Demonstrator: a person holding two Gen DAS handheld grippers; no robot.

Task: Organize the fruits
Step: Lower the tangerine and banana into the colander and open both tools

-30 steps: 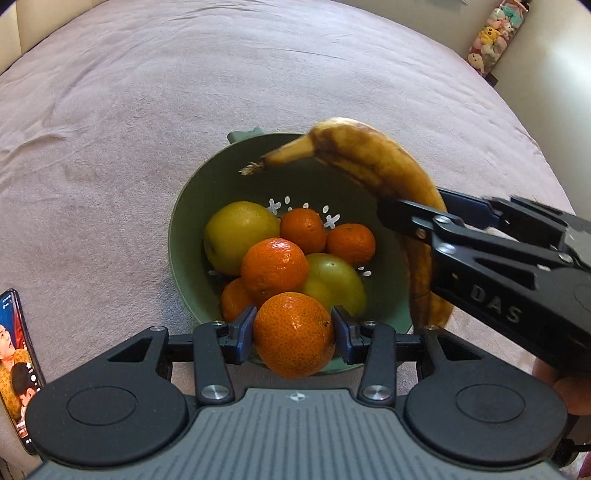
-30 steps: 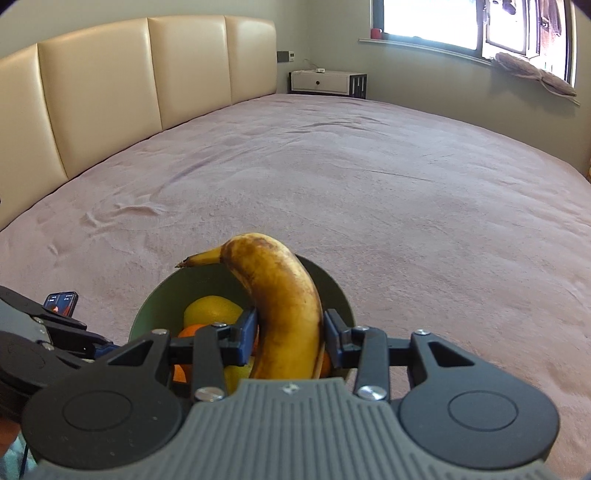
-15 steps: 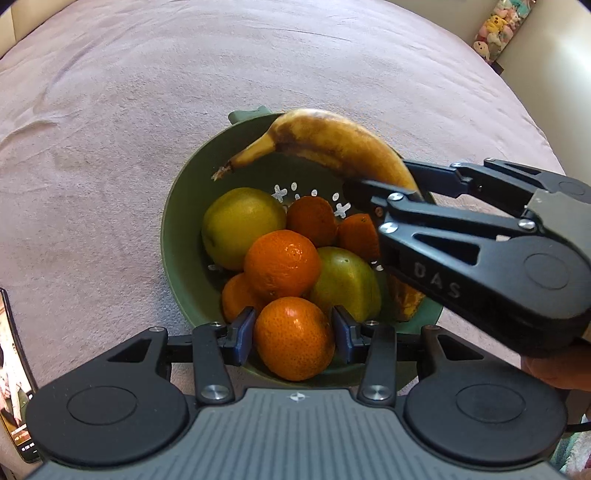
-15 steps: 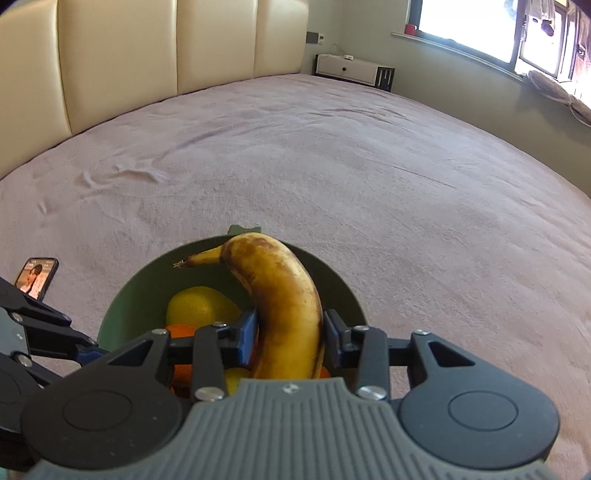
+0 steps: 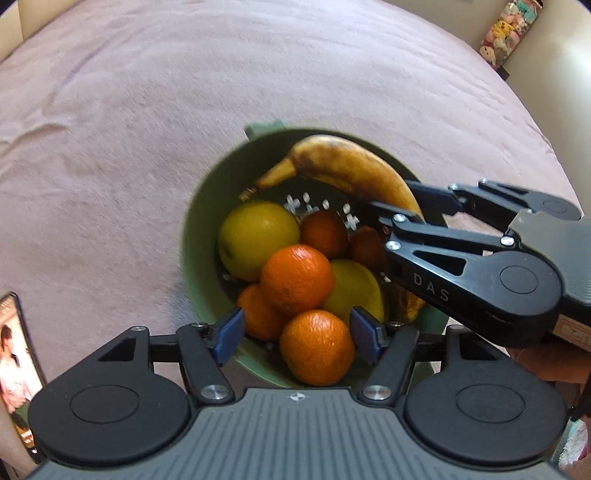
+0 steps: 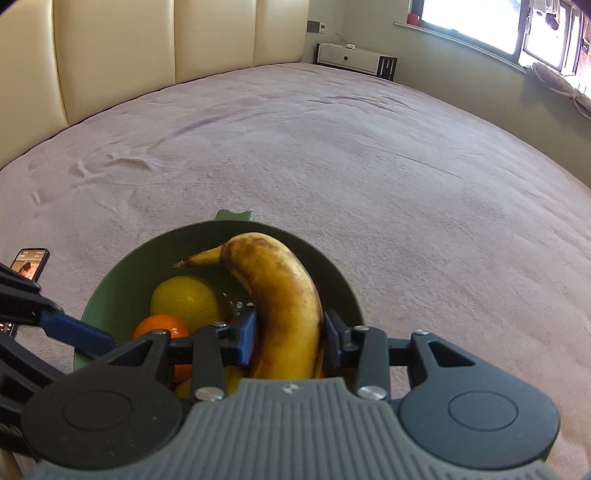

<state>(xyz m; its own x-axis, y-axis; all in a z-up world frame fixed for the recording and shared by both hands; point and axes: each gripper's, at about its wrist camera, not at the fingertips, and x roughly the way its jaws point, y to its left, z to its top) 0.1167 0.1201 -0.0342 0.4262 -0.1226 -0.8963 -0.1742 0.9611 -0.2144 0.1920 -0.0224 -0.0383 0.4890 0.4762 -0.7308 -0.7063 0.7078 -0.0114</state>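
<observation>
A green colander bowl (image 5: 192,258) on the pink bedspread holds several mandarins, two yellow-green fruits (image 5: 258,240) and the front mandarin (image 5: 317,347). My left gripper (image 5: 296,334) hangs over the bowl's near rim. Its jaws are opening, and that mandarin lies between the blue pads (image 5: 229,334) with a gap on each side. My right gripper (image 6: 290,334) is shut on a brown-spotted banana (image 6: 284,295). It comes in from the right in the left wrist view, where the banana (image 5: 351,170) arches along the far inner wall, stem to the left.
A phone (image 5: 14,350) with a lit screen lies on the bedspread left of the bowl (image 6: 122,284). A cream padded headboard (image 6: 110,55) and a white cabinet (image 6: 351,57) stand beyond the bed. Plush toys (image 5: 498,26) sit in the far corner.
The left jaws have spread off the mandarin, which now rests in the bowl. The right gripper has carried the banana down and further into the bowl.
</observation>
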